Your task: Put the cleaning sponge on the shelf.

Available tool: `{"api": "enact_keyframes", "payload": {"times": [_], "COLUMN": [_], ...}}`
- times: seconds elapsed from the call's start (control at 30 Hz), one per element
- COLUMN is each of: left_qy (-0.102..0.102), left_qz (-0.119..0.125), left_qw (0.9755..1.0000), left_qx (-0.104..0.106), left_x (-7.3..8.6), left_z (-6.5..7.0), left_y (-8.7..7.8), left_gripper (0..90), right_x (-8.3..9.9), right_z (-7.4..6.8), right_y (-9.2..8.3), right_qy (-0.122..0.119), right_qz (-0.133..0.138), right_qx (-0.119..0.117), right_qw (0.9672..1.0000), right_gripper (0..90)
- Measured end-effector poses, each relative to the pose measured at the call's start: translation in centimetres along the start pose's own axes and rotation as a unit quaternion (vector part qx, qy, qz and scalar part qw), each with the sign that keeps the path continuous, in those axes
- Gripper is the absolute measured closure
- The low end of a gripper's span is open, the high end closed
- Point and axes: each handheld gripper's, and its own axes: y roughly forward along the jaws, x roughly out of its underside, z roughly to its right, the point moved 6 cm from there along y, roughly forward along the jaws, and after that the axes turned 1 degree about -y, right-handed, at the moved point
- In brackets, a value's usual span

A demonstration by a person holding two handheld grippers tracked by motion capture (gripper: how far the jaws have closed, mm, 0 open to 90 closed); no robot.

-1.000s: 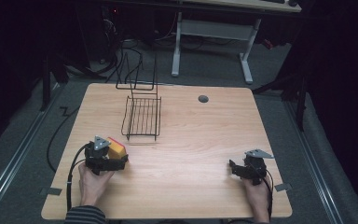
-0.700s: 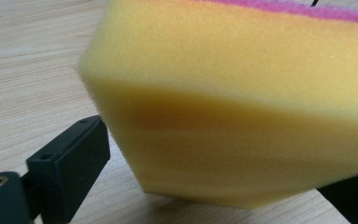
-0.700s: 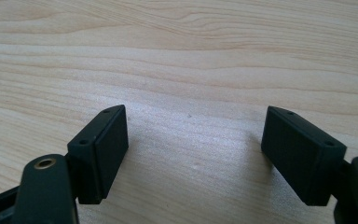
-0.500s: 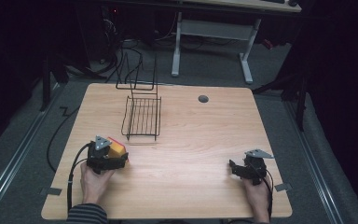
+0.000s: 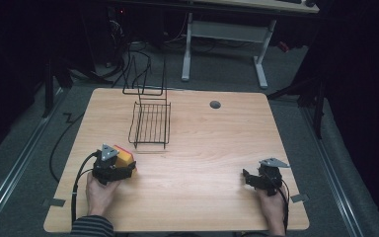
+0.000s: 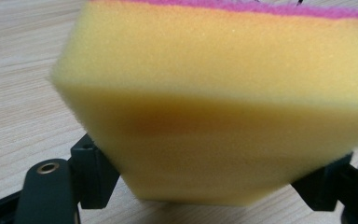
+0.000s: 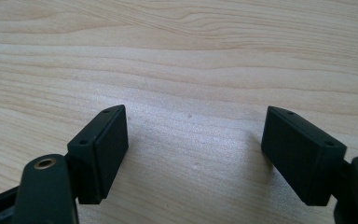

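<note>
Yellow foam sponge with a pink top layer point(image 6: 214, 102) is being pinched by the left gripper point(image 5: 121, 170), whose jaws have just been closing on it, so lifting gently toward the black wire rack point(image 5: 150, 126) is advisable, while the right gripper point(image 7: 193, 154) is resting spread and empty on the wooden table point(image 5: 202, 148).

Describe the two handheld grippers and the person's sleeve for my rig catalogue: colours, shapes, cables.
Both the left gripper and the right gripper have black bodies, each topped with a grey three-cornered plate. A black cable trails from each toward the person. Up close, the right gripper's fingers are flat black rectangular blocks with small screw holes, on arms with brass-ringed pivots. A dark striped sleeve covers the left forearm.
</note>
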Motion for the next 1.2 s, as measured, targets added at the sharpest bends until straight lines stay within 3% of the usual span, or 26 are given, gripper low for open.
{"api": "enact_keyframes", "payload": {"times": [0.57,0.87,1.2], "left_qy": [0.016,0.012,0.027], "left_qz": [0.008,0.019,0.023], "left_qw": [0.9998,0.9994,0.9989], "left_qx": [0.012,0.025,0.031], "left_x": [-1.0,-2.2,-3.8], "left_z": [0.7,1.3,1.9], "left_y": [-1.6,-2.7,-3.4], "left_gripper": [23.3,23.4,23.4], "right_x": [0.0,0.0,0.0], "right_z": [0.0,0.0,0.0], "right_y": [0.0,0.0,0.0], "right_qy": [0.0,0.0,0.001], "right_qz": [0.0,0.0,-0.001], "right_qx": [0.0,-0.001,-0.001], "right_qw": [1.0,1.0,1.0], "right_gripper": [23.1,23.0,23.0]}}
